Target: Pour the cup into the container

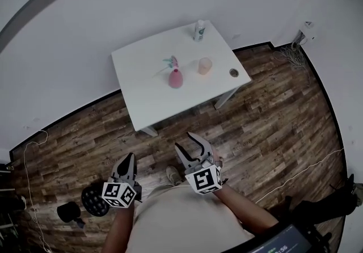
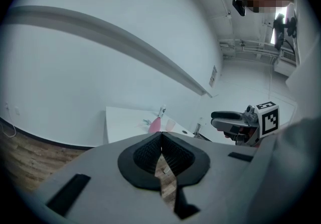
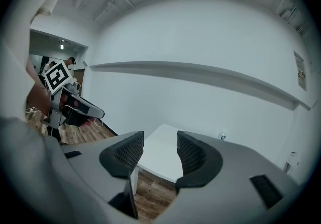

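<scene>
The plank floor [image 1: 272,121] spreads under both grippers; straight ahead of them, and well apart from either, stands the white table [image 1: 147,93]. The right gripper [image 1: 183,139] hangs released, and only the far table shows in the gap between its jaws; the left gripper [image 1: 130,157] is clenched on nothing, its pads meeting at the tips.

On the table, ahead of the right gripper and a little toward the left gripper's side, we see a pink spray bottle [image 1: 175,77]; farthest from both grippers stands a white bottle [image 1: 198,30] with a green label; just beside the spray bottle, on the right gripper's side, stands the cup [image 1: 205,66]; further to that side sits a small dark ring [image 1: 233,72] at the table's edge, too small to tell whether it is a vessel or a hole in the top. We cannot tell which item is meant as the container.

The cup looks pale and translucent, so we judge it thin plastic — light, smooth and apt to buckle if squeezed hard; whether it holds anything we cannot see. We would take it from the side at mid-wall, below the rim, closing gently — and keep it upright until it is over the container.
</scene>
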